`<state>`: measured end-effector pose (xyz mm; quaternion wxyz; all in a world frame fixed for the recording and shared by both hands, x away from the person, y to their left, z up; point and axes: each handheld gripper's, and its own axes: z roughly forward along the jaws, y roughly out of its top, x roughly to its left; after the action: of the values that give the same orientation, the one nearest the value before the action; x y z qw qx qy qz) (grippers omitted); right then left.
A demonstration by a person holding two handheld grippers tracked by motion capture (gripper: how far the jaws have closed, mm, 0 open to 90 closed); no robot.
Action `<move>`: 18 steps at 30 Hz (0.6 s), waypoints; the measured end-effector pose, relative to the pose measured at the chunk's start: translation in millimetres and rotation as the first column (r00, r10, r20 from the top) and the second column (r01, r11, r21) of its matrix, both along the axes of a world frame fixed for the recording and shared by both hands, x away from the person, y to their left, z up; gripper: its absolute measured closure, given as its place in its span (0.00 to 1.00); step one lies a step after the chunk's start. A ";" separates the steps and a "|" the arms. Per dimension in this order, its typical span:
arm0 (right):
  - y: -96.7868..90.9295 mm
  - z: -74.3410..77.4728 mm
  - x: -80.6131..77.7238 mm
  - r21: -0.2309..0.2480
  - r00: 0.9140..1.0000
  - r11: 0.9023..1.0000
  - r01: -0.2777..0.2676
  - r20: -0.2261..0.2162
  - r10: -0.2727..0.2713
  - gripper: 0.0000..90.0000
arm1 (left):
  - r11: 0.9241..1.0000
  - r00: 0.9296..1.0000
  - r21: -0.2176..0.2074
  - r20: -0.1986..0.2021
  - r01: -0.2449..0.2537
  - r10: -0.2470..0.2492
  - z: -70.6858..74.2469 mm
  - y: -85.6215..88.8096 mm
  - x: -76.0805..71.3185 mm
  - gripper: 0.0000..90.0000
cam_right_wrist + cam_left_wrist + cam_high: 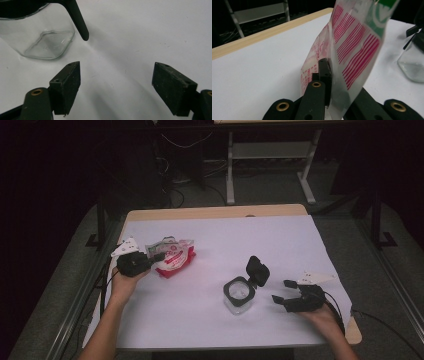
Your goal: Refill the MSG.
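A clear plastic bag with red stripes and a green patch [172, 256] lies at the table's left. My left gripper [154, 258] is shut on its near edge; in the left gripper view the film [352, 50] stands pinched between the black jaws. A clear glass jar [238, 294] with a black rim and a flipped-up black lid [258, 270] stands right of centre. My right gripper [283, 291] rests just right of the jar, open, with nothing between its pads [67, 82]. The jar's base [47, 42] sits ahead and to the left of the right gripper's jaws.
A white sheet [220, 240] covers the wooden table [215, 212]. Table legs and cables [230, 170] lie on the floor beyond the far edge. Bare sheet stretches between the bag and the jar.
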<state>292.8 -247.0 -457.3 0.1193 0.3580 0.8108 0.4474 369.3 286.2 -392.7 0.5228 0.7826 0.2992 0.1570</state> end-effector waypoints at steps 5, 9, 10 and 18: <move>-0.5 0.0 -0.2 0.003 1.000 1.000 0.002 0.002 -0.002 0.25 | 1.000 1.000 0.019 -0.026 0.010 -0.010 19.1 -3.4 -1.0 1.00; -0.5 0.2 -0.7 0.002 1.000 1.000 0.003 0.007 -0.003 0.25 | 0.999 0.999 0.032 -0.036 0.006 -0.005 29.3 -9.2 -2.7 1.00; -0.5 0.1 -0.6 0.002 1.000 1.000 0.003 0.006 -0.003 0.25 | 1.000 0.999 0.028 -0.039 0.005 -0.003 30.8 -9.7 -3.3 1.00; -0.7 0.2 -0.9 0.006 1.000 1.000 0.000 0.011 0.000 0.25 | 0.999 0.997 -0.024 -0.059 0.041 -0.043 41.3 -11.2 -11.1 1.00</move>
<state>291.9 -247.7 -457.1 0.1227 0.3560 0.8089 0.4516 358.2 275.0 -351.4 0.5259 0.7870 0.2999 0.1191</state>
